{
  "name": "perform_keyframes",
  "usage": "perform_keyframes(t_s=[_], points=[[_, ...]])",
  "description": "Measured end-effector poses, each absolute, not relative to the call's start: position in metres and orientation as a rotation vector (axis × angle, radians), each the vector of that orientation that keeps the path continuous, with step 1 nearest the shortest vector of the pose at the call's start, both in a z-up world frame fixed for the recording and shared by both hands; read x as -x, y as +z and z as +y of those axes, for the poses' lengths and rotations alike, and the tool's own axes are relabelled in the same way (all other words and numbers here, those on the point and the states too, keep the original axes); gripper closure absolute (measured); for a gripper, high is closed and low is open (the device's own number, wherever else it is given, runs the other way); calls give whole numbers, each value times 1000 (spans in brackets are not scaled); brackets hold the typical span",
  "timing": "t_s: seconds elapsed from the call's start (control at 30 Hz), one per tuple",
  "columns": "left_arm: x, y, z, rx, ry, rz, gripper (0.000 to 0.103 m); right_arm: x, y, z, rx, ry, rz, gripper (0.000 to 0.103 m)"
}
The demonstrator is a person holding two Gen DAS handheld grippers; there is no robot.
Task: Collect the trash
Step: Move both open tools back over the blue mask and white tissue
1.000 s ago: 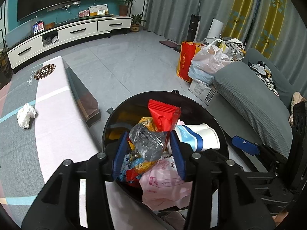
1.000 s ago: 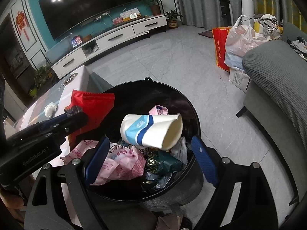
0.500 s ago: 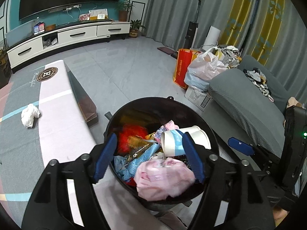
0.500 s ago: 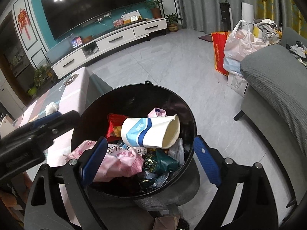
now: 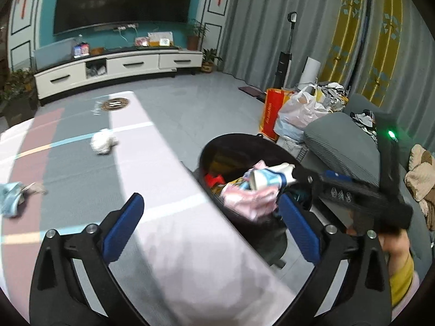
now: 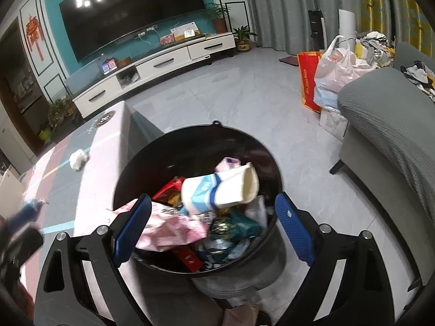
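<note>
Surroundings: your black trash bin [image 6: 174,146] stands on the floor betw. the bench [image 5: 168,244] edge and the grey sofa [image 6: 386,125]. A red shopping bag [image 6: 307,81] and white plastic bags [image 6: 337,68] sit by the sofa end; TV cabinet [image 5: 117,68] along the far wall. Bin is packed: paper cup [image 6: 220,193] on top, pink wrapper [image 6: 174,228] and green foil pack [image 6: 236,225] under it.

View diff.: only the left wrist cam shows the blue-white item [image 5: 11,198] at the bench's left edge, plus your right claw [image 5: 337,187] over the bin w/ your hand [image 5: 391,241] behind it. Both cams show the crumpled tissue [image 5: 102,142].

Left claw [image 5: 209,225]: jaws opening, nothing betw. them; it hangs over bare bench top, tissue well ahead and to the left, bin to its right.

Right claw [image 6: 214,228]: jaws wide apart, empty, directly above the bin; cup lies just ahead betw. the fingers, not touched.
</note>
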State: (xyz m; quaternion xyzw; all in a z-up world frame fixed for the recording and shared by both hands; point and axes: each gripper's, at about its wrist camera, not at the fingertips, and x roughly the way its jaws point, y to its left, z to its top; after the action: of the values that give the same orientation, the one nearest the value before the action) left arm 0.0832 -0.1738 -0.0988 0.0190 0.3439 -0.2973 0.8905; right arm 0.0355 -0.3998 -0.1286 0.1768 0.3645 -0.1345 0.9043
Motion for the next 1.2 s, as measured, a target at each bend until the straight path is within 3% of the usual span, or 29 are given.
perform_keyframes(t_s=[0.77,1.2], points=[[-78,-110,61,102,-50,772,3,-49,-113,-209,-323,-40,731,13],[-98,-106,118,261,61,804,3,-46,-99,-145,-302,25,745,13]])
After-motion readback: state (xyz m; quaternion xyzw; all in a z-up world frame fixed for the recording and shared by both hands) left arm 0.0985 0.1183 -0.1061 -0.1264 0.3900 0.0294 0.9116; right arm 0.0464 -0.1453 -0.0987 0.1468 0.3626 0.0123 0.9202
